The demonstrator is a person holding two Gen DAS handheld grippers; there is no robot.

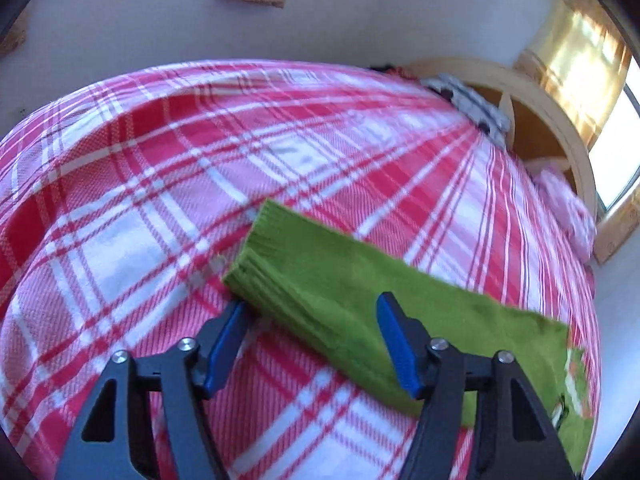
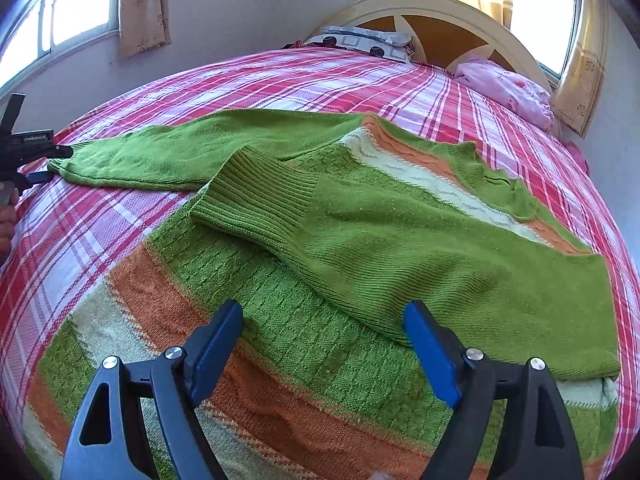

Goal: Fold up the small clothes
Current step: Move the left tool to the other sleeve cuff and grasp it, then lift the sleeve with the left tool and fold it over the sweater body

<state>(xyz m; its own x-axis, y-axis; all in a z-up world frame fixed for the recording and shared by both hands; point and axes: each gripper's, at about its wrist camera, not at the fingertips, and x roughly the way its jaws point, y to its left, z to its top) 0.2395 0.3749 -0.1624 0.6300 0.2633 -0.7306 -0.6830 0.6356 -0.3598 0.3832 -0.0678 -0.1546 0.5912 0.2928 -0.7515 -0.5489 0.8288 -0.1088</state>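
A green sweater (image 2: 360, 248) with orange and cream stripes lies flat on the red plaid bed (image 2: 280, 80). Its right sleeve (image 2: 400, 224) is folded across the body, ribbed cuff to the left. The other sleeve (image 2: 160, 160) stretches out to the left. My right gripper (image 2: 324, 332) is open just above the sweater body, below the folded sleeve. In the left wrist view my left gripper (image 1: 312, 316) is open over the outstretched sleeve (image 1: 340, 280), near its cuff (image 1: 256, 256). The left gripper also shows in the right wrist view (image 2: 28, 152), at the sleeve's end.
A wooden headboard (image 2: 432, 8) stands at the far end of the bed, with a patterned pillow (image 2: 360, 40) and a pink cloth bundle (image 2: 508, 88) in front of it. Curtained windows (image 2: 72, 12) flank the bed. A white wall (image 1: 320, 32) runs behind it.
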